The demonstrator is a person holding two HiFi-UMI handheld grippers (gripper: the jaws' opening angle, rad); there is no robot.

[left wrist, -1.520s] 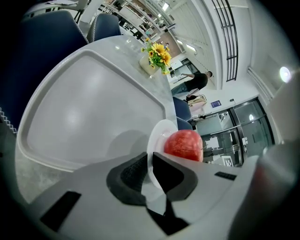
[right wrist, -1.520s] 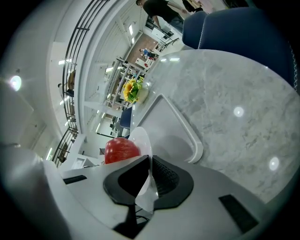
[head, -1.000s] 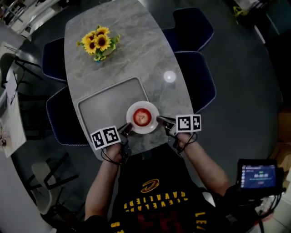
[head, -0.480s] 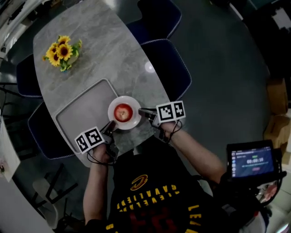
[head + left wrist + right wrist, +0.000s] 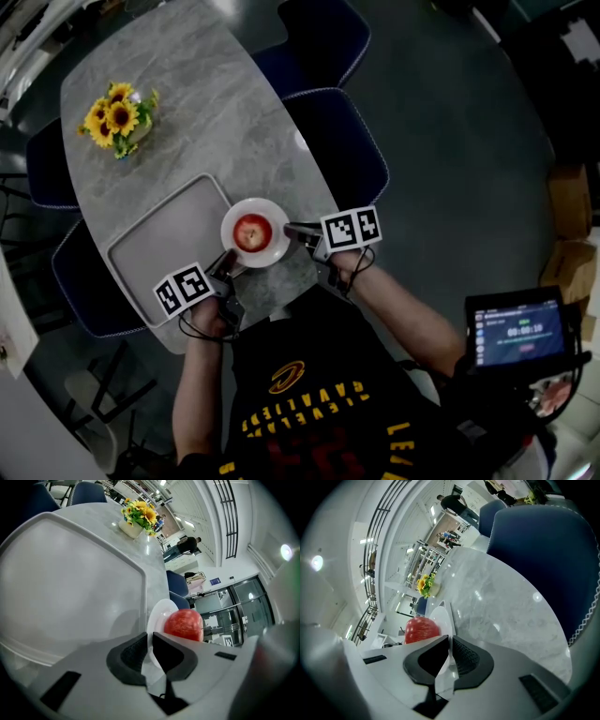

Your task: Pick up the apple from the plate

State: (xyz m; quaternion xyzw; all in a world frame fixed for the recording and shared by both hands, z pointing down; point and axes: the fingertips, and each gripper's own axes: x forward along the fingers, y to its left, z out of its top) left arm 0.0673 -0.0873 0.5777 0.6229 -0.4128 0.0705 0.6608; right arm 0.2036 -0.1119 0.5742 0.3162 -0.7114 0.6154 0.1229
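The left tool [image 5: 228,260] and right tool [image 5: 292,228] each clamp opposite rims of the white plate [image 5: 273,251] (red apple [image 5: 251,232] at its centre) near the bench [image 5: 216,103] edge.

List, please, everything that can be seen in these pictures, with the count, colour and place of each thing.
oval marble-look table: one, grey, middle of the head view.
rectangular tray: one, grey, on the table's near left part.
round plate: one, white, beside the tray's right edge.
round apple: one, red, on the plate.
bunch of sunflowers in a small vase: one, yellow, table's far end.
upholstered chairs: four, dark blue, around the table.
device with a lit screen: one, black, lower right.
left gripper: one, pale with black pads, shut on the plate's near-left rim.
right gripper: one, same colours, shut on the plate's right rim.
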